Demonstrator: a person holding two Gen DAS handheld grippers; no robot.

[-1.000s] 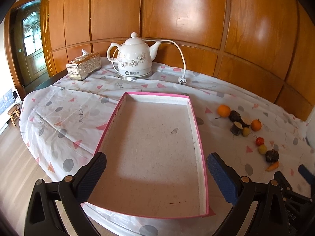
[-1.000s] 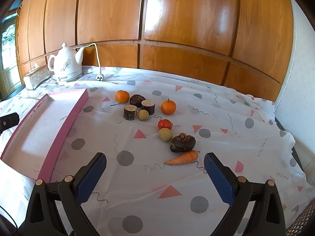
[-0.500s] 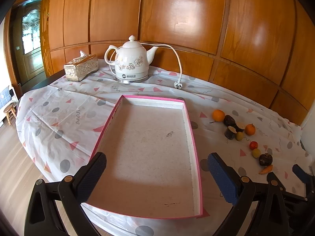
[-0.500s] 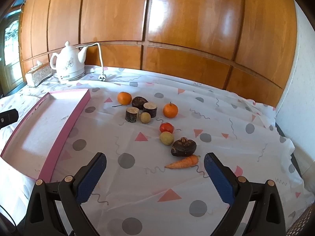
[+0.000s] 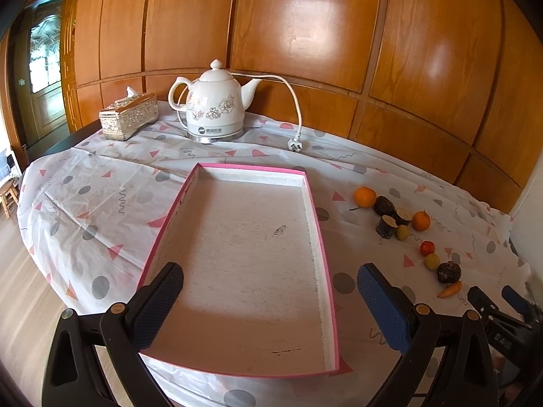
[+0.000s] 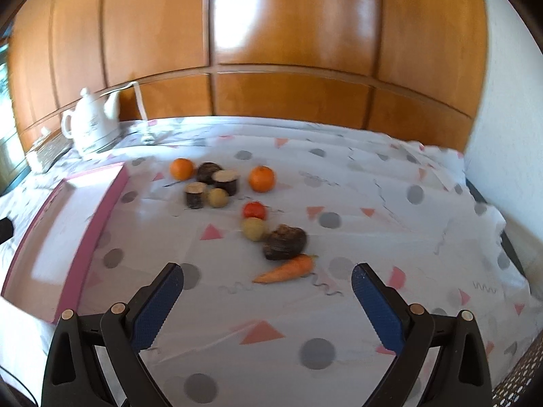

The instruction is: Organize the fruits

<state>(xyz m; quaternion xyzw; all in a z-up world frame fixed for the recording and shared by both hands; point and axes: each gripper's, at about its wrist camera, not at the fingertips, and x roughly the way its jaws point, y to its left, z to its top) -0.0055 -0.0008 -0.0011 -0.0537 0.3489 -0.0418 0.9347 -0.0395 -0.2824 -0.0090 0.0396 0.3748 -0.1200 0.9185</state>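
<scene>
Left gripper [image 5: 269, 286]: fingers [image 5: 159, 302] spread wide, nothing held. Right gripper [image 6: 267, 286]: fingers [image 6: 375, 305] spread wide, nothing held, both raised above the tabletop

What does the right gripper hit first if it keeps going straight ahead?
Probably the carrot: it lies on the tablecloth just ahead of the open right gripper, slightly right of centre. Depth is uncertain; the frame is blurred.

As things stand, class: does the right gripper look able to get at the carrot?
Probably yes. The right gripper is open and empty, the carrot lies just ahead between its fingers' line, and only bare tablecloth separates them. The dark fruit sits close behind.
</scene>
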